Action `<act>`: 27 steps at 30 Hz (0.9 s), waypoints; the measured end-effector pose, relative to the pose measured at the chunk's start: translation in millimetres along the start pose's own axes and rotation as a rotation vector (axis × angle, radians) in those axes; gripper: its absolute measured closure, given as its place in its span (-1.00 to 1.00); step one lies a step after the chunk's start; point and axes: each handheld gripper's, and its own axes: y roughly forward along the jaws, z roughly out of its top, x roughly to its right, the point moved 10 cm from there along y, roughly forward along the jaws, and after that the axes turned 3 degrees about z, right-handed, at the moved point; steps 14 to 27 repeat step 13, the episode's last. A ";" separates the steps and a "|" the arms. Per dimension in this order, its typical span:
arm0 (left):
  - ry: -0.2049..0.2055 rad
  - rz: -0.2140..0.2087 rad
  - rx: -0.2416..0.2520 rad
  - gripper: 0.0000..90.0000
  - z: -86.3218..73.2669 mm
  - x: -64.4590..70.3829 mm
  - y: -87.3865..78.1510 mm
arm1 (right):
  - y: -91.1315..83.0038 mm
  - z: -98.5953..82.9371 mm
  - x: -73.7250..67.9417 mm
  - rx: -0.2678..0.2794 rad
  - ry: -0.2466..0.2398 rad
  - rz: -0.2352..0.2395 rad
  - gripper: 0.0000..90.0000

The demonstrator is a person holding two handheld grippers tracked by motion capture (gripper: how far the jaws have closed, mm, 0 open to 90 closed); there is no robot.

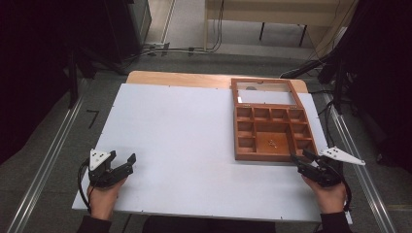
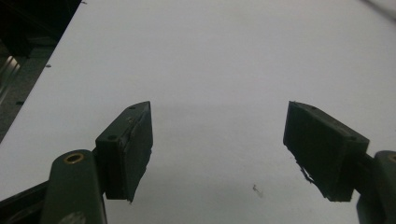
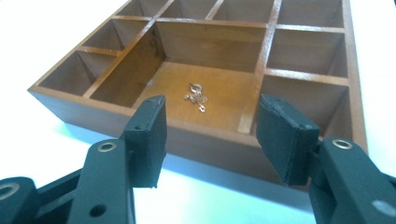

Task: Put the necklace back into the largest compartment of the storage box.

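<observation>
Wooden compartment box sits just ahead of the right gripper, whose jaws stand apart and empty. A small metal trinket lies in the big middle compartment, beyond the near wall and between the two jaws. The left gripper hovers with jaws spread over bare white worktop. Risk, as I judge it: the near wall could catch a jaw coming in low, shoving the box; the tiny trinket may slip from the pads.
</observation>
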 end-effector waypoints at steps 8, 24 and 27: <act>0.002 -0.002 0.001 -0.46 -0.1 1.3 0.1 | -11.4 -14.9 7.8 -0.004 0.003 -0.022 -0.11; 0.013 -0.020 0.012 -0.46 2.1 9.1 -2.6 | -15.1 -20.5 11.8 -0.004 0.013 -0.032 -0.21; 0.013 -0.020 0.012 -0.46 2.1 9.1 -2.6 | -15.1 -20.5 11.8 -0.004 0.013 -0.032 -0.21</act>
